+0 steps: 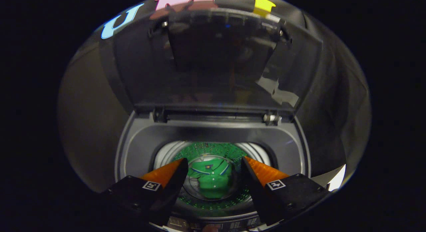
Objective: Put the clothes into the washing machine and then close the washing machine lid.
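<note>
Gripper (pixel 214 163) over the washing machine (pixel 139 148) mouth, fingers spread wide, holding nothing; green clothes (pixel 213 180) lie down in the drum, below and between them. Lid (pixel 213 59) stands upright beyond the fingers, hinged at the far rim; closing looks next

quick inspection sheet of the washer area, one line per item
surface: washing machine top, dark grey rim around the drum opening
job's things: green garment lying at the bottom of the drum; lid raised upright behind the opening, not yet closed
clutter: nothing seen
grippers: gripper above the drum opening, fingers spread apart with nothing between them, the garment below and beyond them
cables: nothing seen
surroundings: control panel at the washer's front edge beneath the fingers; black booth wall behind the lid
</note>
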A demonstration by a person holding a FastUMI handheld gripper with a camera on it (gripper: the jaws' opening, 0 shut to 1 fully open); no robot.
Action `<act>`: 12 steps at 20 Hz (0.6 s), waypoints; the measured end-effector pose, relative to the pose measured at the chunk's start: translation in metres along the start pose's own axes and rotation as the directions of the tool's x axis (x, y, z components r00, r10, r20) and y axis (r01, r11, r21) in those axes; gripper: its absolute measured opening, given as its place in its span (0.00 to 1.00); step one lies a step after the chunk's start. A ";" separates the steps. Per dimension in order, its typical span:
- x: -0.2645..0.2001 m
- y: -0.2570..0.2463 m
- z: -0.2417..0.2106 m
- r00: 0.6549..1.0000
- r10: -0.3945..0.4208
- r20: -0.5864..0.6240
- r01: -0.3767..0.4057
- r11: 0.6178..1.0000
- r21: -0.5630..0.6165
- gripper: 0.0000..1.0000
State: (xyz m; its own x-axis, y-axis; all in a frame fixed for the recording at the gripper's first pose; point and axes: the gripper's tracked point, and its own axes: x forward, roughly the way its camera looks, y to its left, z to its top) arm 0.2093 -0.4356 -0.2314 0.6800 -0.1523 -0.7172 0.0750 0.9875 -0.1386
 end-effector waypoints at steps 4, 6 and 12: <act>-0.037 -0.003 0.053 0.996 -0.003 0.094 0.002 1.000 0.007 0.99; -0.051 -0.002 0.079 0.990 0.001 0.138 -0.002 1.000 0.006 0.99; -0.082 -0.006 0.148 0.975 -0.015 0.222 0.010 1.000 0.023 0.99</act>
State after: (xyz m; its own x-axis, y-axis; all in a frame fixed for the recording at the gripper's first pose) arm 0.2611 -0.4233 -0.0706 0.8238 -0.1542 -0.5455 0.0987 0.9866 -0.1299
